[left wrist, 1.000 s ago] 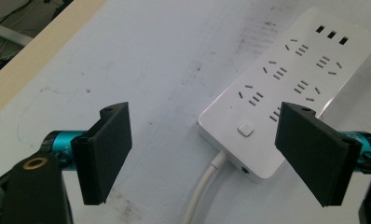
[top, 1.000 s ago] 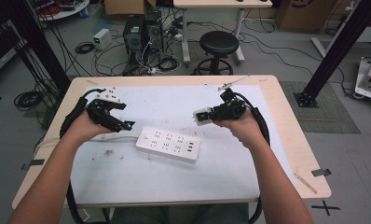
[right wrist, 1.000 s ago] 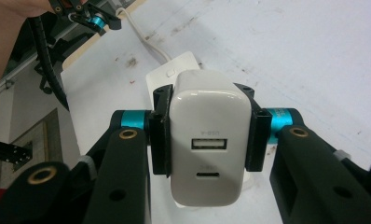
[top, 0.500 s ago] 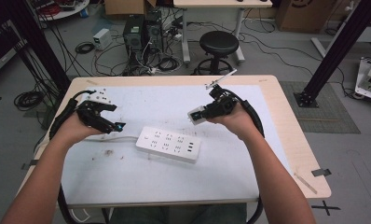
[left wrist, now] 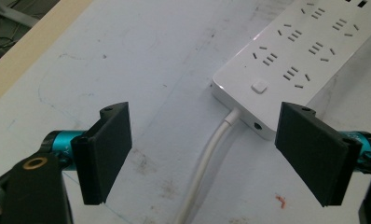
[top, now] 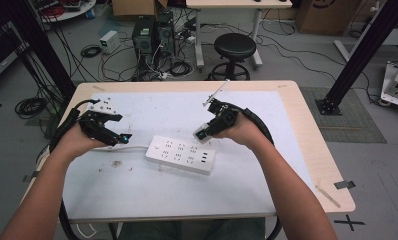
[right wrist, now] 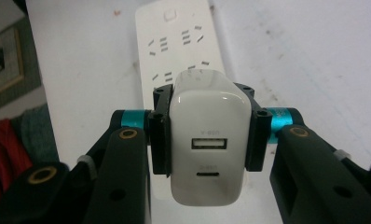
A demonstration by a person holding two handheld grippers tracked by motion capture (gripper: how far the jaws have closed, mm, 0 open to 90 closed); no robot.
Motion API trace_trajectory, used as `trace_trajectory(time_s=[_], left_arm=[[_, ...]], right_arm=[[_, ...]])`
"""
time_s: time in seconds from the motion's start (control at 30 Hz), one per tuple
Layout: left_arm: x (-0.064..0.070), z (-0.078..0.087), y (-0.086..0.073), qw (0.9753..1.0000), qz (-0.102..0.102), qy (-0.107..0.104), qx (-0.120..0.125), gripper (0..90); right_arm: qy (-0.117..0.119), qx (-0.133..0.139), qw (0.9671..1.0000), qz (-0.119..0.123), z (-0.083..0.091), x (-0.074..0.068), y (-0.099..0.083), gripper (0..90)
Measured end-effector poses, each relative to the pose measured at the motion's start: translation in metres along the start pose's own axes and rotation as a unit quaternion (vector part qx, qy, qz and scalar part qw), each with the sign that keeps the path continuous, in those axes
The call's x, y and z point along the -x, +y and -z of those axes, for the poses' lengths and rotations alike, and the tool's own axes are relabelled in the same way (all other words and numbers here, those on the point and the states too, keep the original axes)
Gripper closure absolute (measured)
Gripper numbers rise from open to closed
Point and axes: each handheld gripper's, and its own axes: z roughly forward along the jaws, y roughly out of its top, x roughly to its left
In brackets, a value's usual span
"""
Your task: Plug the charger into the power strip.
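A white power strip point(top: 181, 154) with several sockets lies flat near the middle of the white table mat; its white cable point(left wrist: 207, 158) runs off its left end. My left gripper point(top: 121, 138) hovers just left of that end, open, its jaws wide apart on either side of the cable and the strip's point(left wrist: 286, 60) switch end. My right gripper point(top: 201, 134) is shut on a white USB charger point(right wrist: 208, 140), held above the strip's point(right wrist: 179, 42) right part, its two ports facing the camera.
The mat covers a wooden table point(top: 312, 130). A small tool lies at the table's front right point(top: 327, 196). Beyond the far edge stand a black stool point(top: 234, 50), computer cases and tangled floor cables. Black frame posts rise at both sides.
Both hands moved. The right gripper carried the charger leftward and down toward the strip. The left gripper shifted slightly left and back, staying open by the strip's cable end.
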Motion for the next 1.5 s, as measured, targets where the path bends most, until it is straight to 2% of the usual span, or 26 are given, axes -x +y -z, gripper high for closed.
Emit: trace_trajectory(time_s=[0.17, 0.23, 0.3, 0.5, 0.6, 0.63, 0.77, 0.83, 0.87, 0.97, 1.03, 1.1, 1.2, 1.23, 1.37, 1.4, 1.5], left_arm=[[0.000, 0.002, -0.004, 1.0000, 0.001, 0.002, -0.002, 18.7], [0.001, 0.002, -0.005, 1.0000, 0.002, 0.002, -0.001, 18.7], [0.000, 0.003, -0.007, 1.0000, 0.003, 0.003, 0.001, 18.7], [-0.001, 0.003, -0.008, 1.0000, 0.002, 0.003, 0.000, 18.7], [-0.001, 0.003, -0.008, 1.0000, 0.002, 0.003, 0.000, 18.7], [-0.001, 0.002, -0.010, 1.0000, 0.003, 0.004, 0.003, 18.7], [-0.002, 0.003, -0.011, 1.0000, -0.002, 0.003, 0.001, 18.7], [-0.002, 0.003, -0.011, 1.0000, -0.002, 0.003, 0.001, 18.7], [-0.001, 0.003, -0.013, 1.0000, 0.005, 0.004, 0.006, 18.7], [-0.001, 0.003, -0.013, 1.0000, 0.003, 0.004, 0.004, 18.7], [0.000, 0.002, -0.014, 1.0000, 0.005, 0.004, 0.005, 18.7], [0.000, 0.001, -0.014, 1.0000, -0.001, 0.003, 0.002, 18.7], [0.000, 0.001, -0.014, 1.0000, 0.002, 0.002, 0.004, 18.7], [0.001, 0.000, -0.013, 1.0000, -0.001, 0.001, 0.002, 18.7], [0.001, -0.001, -0.013, 1.0000, -0.002, 0.001, 0.003, 18.7], [0.001, -0.004, -0.011, 1.0000, 0.000, -0.001, 0.004, 18.7], [0.002, -0.006, -0.011, 1.0000, -0.002, -0.001, 0.003, 18.7]], right_arm=[[0.006, -0.033, 0.9993, 0.018, -0.016, -0.001, 0.006, 63.1], [0.005, -0.038, 0.9989, 0.025, -0.019, -0.001, 0.008, 63.1], [0.004, -0.063, 0.9975, 0.033, -0.028, -0.004, 0.011, 63.1], [-0.005, -0.097, 0.9941, 0.049, -0.038, -0.004, 0.018, 63.1], [-0.006, -0.101, 0.9936, 0.050, -0.039, -0.005, 0.019, 63.1], [-0.014, -0.114, 0.9917, 0.058, -0.044, -0.005, 0.021, 63.1], [-0.022, -0.133, 0.9888, 0.065, -0.050, -0.006, 0.023, 63.1], [-0.027, -0.136, 0.9881, 0.065, -0.050, -0.007, 0.023, 63.1], [-0.028, -0.138, 0.9874, 0.071, -0.051, -0.007, 0.024, 63.2], [-0.029, -0.139, 0.9872, 0.073, -0.052, -0.008, 0.025, 63.2], [-0.043, -0.159, 0.9821, 0.092, -0.055, -0.013, 0.029, 63.2], [-0.049, -0.169, 0.9790, 0.102, -0.057, -0.016, 0.033, 63.3], [-0.050, -0.174, 0.9780, 0.104, -0.057, -0.016, 0.034, 63.3], [-0.053, -0.181, 0.9757, 0.110, -0.059, -0.018, 0.037, 63.4], [-0.061, -0.182, 0.9742, 0.119, -0.060, -0.021, 0.038, 63.4], [-0.067, -0.184, 0.9719, 0.131, -0.061, -0.023, 0.038, 63.5], [-0.073, -0.183, 0.9715, 0.132, -0.062, -0.026, 0.039, 63.5]])
